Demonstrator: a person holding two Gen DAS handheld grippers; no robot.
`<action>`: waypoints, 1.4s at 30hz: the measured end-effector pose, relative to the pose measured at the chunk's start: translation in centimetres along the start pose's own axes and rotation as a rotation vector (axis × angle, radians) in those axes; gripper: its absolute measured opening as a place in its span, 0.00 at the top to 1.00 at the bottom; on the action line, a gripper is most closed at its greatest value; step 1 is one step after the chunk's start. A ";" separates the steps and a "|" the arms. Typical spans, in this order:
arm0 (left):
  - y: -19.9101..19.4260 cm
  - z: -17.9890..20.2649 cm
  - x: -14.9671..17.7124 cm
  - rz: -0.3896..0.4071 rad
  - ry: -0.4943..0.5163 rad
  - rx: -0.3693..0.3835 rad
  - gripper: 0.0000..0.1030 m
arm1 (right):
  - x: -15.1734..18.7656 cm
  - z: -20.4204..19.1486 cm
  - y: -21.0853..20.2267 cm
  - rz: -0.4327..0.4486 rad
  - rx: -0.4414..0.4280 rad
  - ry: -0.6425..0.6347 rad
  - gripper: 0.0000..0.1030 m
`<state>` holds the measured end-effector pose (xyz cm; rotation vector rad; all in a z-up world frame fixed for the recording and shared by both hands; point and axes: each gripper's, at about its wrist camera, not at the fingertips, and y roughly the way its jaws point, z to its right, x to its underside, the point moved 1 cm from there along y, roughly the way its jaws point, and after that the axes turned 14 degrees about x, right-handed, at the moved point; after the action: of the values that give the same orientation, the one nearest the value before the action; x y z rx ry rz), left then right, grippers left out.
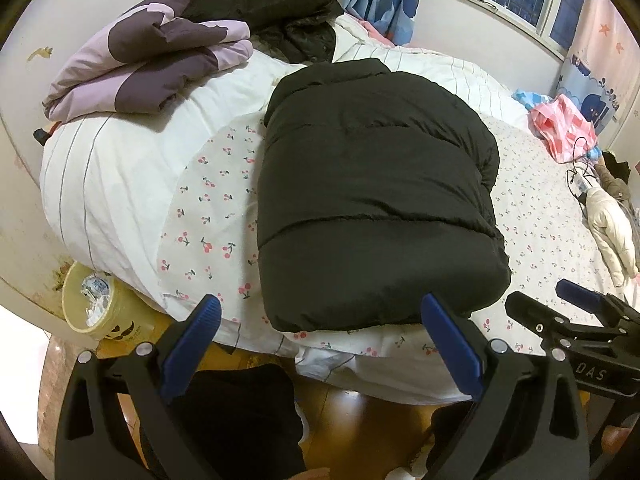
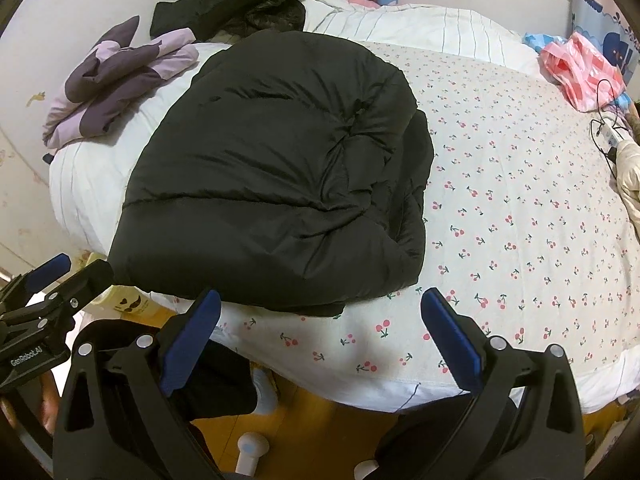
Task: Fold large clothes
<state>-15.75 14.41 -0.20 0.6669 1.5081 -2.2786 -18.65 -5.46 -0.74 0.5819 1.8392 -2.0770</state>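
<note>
A black puffer jacket (image 1: 372, 192) lies folded into a thick block on the cherry-print bed sheet (image 1: 208, 208), its hem at the near bed edge. In the right wrist view the same jacket (image 2: 272, 168) fills the left half of the bed, with a bunched fold on its right side. My left gripper (image 1: 320, 320) hangs open just off the near hem, nothing between its blue pads. My right gripper (image 2: 320, 316) is also open, above the bed edge at the jacket's near right corner, holding nothing. Each gripper shows at the edge of the other's view.
A folded purple and lilac garment (image 1: 148, 68) and a loose black garment (image 1: 276, 12) lie on the white quilt (image 1: 104, 168) at the far left. A pink checked bag (image 1: 564, 124), cables and a cream jacket (image 1: 612, 224) sit on the right. A yellow bin (image 1: 96, 304) stands on the floor.
</note>
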 end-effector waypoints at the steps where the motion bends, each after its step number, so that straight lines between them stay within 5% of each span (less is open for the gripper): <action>1: 0.0 0.0 0.0 -0.001 0.001 0.000 0.07 | 0.0 0.1 0.0 -0.002 -0.001 0.001 0.06; 31: 0.3 1.3 0.7 -0.034 0.051 0.001 0.07 | 0.5 0.4 0.4 -0.017 -0.007 0.005 0.06; 42: 0.7 1.7 1.0 -0.073 0.040 0.092 0.07 | 0.7 0.7 0.7 -0.027 -0.008 0.005 0.06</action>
<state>-16.53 12.53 -0.71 0.6976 1.4754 -2.4158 -18.97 -6.19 -1.62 0.5640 1.8676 -2.0858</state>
